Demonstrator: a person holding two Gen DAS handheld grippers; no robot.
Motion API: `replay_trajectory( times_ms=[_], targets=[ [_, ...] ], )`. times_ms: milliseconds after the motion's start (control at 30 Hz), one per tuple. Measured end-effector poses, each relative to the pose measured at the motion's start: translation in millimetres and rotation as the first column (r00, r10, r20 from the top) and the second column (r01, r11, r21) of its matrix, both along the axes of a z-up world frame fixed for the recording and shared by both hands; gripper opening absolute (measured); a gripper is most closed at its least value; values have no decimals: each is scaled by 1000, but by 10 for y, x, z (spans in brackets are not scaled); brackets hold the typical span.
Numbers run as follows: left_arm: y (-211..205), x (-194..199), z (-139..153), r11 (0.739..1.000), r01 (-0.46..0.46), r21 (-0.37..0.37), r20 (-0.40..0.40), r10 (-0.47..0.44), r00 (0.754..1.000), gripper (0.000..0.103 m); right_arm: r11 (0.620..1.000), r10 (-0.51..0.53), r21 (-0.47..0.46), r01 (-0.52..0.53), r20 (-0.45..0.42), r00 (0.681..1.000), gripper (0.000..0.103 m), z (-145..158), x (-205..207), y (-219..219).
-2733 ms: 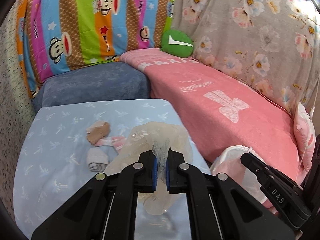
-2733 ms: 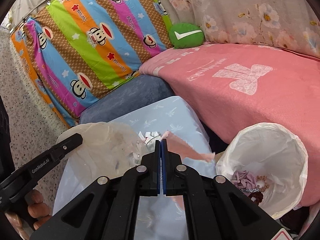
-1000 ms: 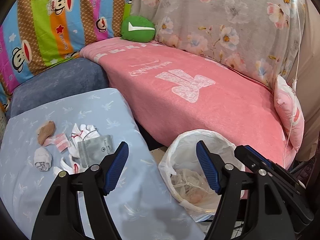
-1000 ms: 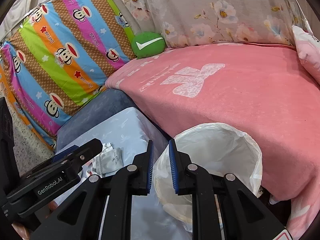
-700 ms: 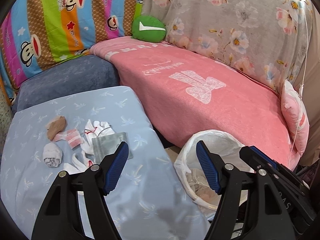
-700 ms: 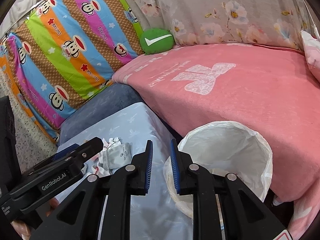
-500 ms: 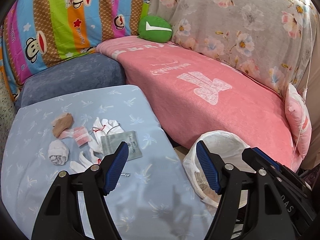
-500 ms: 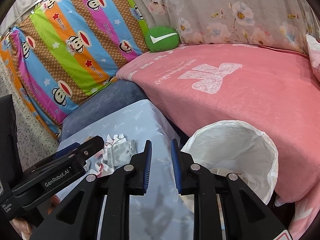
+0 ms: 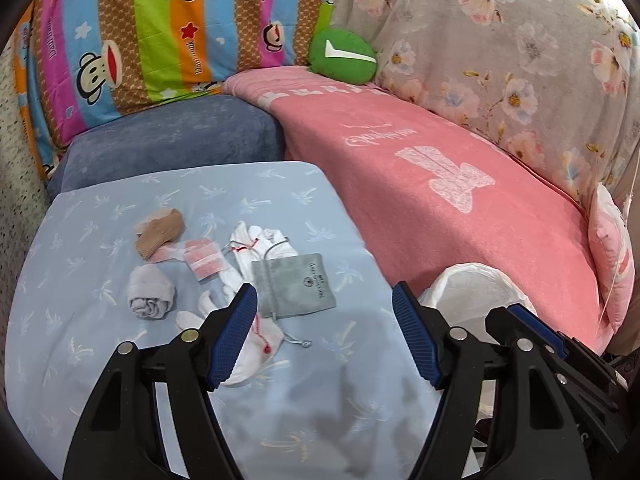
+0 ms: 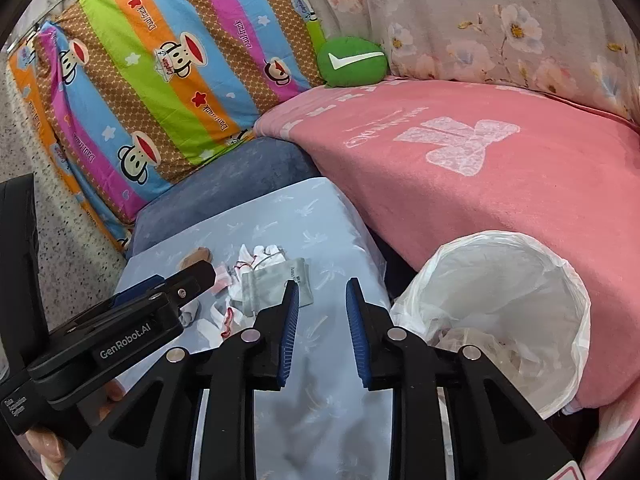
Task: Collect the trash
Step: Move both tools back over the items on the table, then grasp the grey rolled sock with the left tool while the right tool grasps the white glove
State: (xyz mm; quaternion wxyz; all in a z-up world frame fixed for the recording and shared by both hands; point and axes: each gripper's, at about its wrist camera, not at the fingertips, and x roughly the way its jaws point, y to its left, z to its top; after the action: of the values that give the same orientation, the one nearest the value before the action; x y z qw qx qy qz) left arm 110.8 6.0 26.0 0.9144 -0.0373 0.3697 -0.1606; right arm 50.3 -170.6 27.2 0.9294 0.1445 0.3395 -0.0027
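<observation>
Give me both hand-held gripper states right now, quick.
Left hand-held gripper: open wide, holding nothing, over the blue table.
Right hand-held gripper: open, narrower gap, holding nothing, beside the trash bin.

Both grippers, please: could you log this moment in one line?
left gripper: open, empty | right gripper: open, empty | grey pouch: on table | bin: holds trash

Matt grey cloth drawstring pouch (image 9: 298, 290), crumpled white fabric gloves (image 9: 256, 240) and a tan knit sock (image 9: 160, 232) on a smooth pale-blue cloth-covered tabletop (image 9: 280, 196); thin glossy white plastic bin liner (image 10: 516, 280); fuzzy pink towel (image 9: 460, 200); matt black plastic left tool (image 9: 324, 336) with ribbed blue pads (image 9: 234, 338).
</observation>
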Motion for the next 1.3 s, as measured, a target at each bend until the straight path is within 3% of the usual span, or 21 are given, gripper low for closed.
replay_trajectory(
  times_ms=[433, 833, 1300],
  targets=[
    [684, 179, -277, 988, -149, 42, -44, 150, 988, 81, 995, 97, -8, -98, -66, 993, 31, -266, 243, 611],
    [1306, 459, -636, 966, -252, 57, -133, 257, 957, 81, 983, 179, -10, -183, -159, 971, 31, -665, 566, 1181],
    [1594, 824, -978, 956, -291, 33, -226, 291, 929, 82, 976, 212, 9, -216, -246, 946, 31, -1115, 919, 1456]
  ],
)
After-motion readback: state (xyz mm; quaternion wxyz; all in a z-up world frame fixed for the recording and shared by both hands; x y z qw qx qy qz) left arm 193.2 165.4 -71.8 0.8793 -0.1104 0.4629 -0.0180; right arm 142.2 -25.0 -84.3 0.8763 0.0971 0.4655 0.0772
